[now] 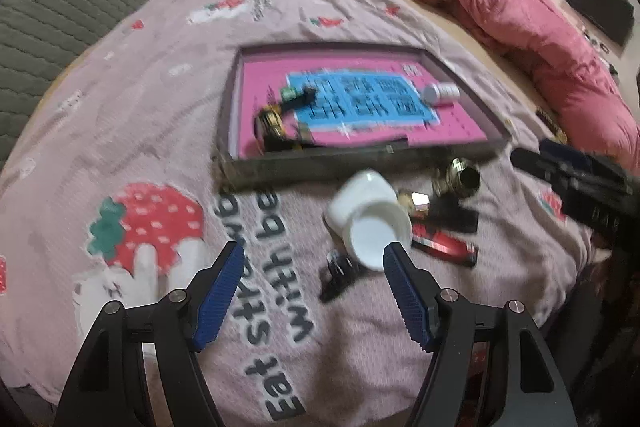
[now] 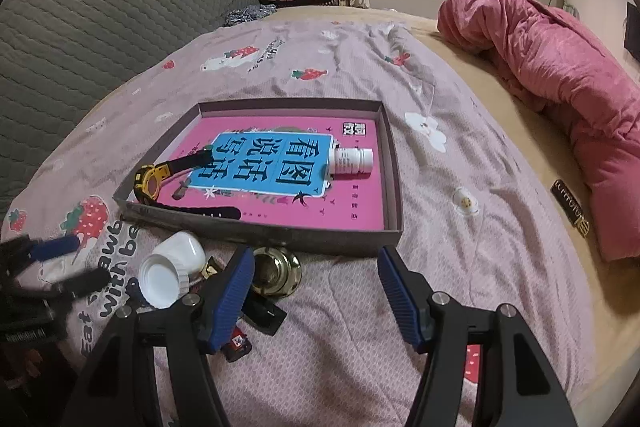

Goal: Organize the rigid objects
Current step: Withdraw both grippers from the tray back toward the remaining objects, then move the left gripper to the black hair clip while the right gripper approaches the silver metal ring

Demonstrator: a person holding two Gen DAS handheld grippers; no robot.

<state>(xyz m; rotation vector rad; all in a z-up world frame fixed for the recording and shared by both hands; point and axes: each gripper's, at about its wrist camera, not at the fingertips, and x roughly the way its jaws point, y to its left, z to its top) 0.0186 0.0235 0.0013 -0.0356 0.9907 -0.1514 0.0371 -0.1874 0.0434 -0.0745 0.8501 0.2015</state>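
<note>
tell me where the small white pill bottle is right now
The small white pill bottle lies on its side inside the shallow grey box, near its right wall in the right wrist view, on the pink book.

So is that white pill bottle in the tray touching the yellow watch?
Apart. The right wrist view shows the white pill bottle at the tray's right side, the yellow watch at its left, blue book cover between.

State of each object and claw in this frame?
left claw: open, empty
right claw: open, empty
tray: holds watch, pill bottle
watch: in tray
pill bottle: on its side
white jar: tipped over, outside tray
</note>
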